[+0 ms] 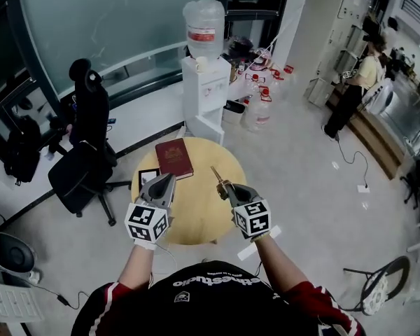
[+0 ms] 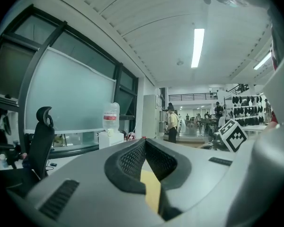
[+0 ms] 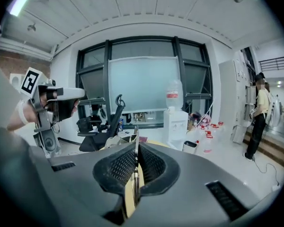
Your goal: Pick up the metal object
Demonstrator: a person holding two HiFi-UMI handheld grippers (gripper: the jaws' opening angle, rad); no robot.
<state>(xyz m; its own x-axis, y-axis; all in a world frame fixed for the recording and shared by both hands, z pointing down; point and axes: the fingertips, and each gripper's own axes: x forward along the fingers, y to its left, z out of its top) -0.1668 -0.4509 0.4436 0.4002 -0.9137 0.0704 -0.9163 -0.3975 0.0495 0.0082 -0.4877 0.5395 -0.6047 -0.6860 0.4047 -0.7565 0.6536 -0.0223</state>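
Observation:
A thin metal object (image 1: 215, 173) sticks up and away from my right gripper (image 1: 225, 185), which is shut on its lower end above the round yellow table (image 1: 196, 219). In the right gripper view the metal strip (image 3: 136, 155) stands upright, pinched between the two black pads. My left gripper (image 1: 169, 178) hovers over the table's left side, its jaws shut with nothing between them. In the left gripper view its pads (image 2: 132, 157) meet at the tip, with only the yellow tabletop showing below.
A dark red book (image 1: 173, 157) and a black-framed flat item (image 1: 148, 177) lie on the table's far left. A black office chair (image 1: 84, 152) stands to the left and a water dispenser (image 1: 205, 82) behind the table. A person (image 1: 357, 82) stands far right.

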